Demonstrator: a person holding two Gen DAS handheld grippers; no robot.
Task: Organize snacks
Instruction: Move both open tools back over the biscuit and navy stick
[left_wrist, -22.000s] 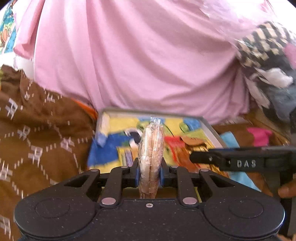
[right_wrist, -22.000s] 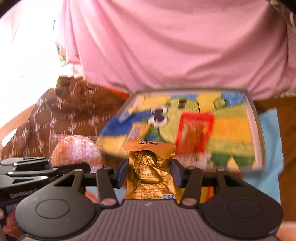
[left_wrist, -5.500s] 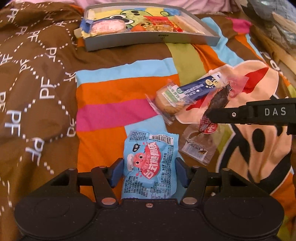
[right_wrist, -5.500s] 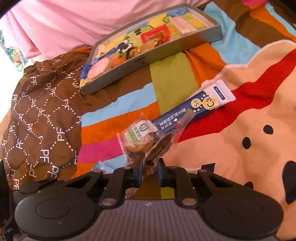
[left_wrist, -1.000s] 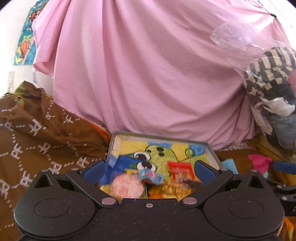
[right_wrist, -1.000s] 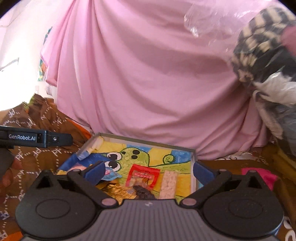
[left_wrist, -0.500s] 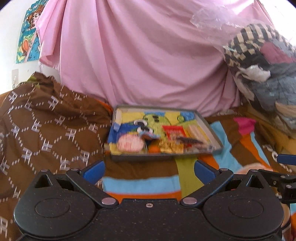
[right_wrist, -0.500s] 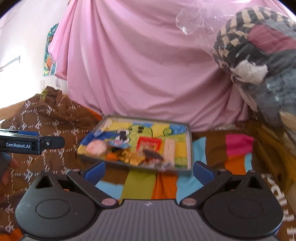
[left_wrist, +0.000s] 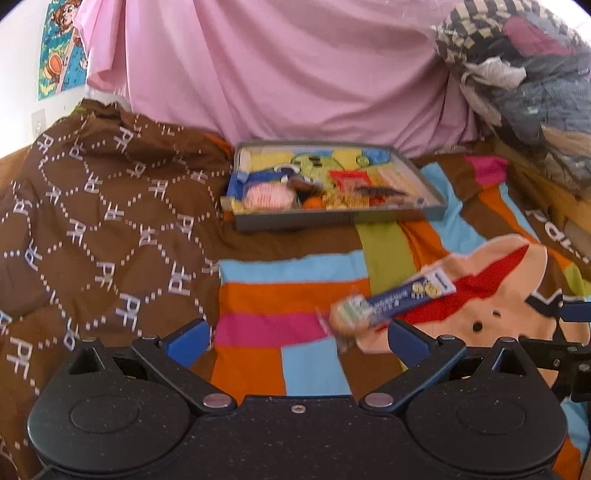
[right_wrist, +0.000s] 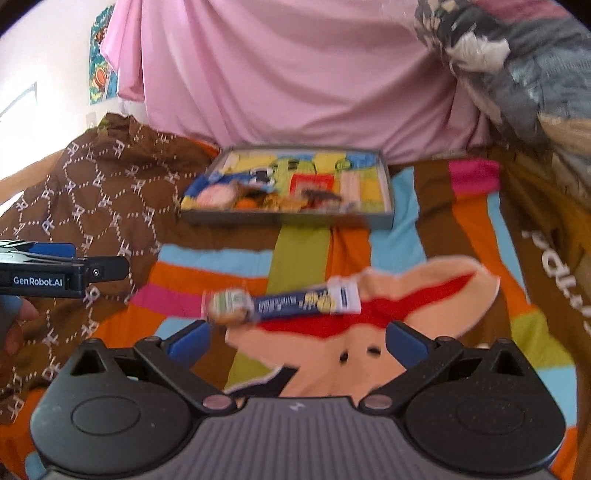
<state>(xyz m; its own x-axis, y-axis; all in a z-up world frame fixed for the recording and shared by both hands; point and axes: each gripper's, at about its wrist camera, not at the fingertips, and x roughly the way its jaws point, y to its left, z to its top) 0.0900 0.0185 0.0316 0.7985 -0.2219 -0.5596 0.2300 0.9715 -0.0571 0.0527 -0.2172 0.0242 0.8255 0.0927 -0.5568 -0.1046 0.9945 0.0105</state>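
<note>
**Two snacks left to lift off the blanket**

While both grippers hover with jaws wide and nothing held, the left gripper (left_wrist: 297, 338) and right gripper (right_wrist: 297, 338) face a round cookie pack (right_wrist: 229, 307) touching a long blue packet (right_wrist: 306, 303) mid-blanket (right_wrist: 303, 243). The tray (right_wrist: 288, 220) sits near the far edge, part filled. Best to take one each, gripping across the narrow width and lifting cleanly apart.

- A home bedroom: a bed under a striped cartoon blanket (left_wrist: 325, 295) and a brown quilt (left_wrist: 110, 221).
- Pink sheet (left_wrist: 277, 74) behind, clothes pile (left_wrist: 524, 74) far right, cartoon poster (left_wrist: 59, 48) far left.
</note>
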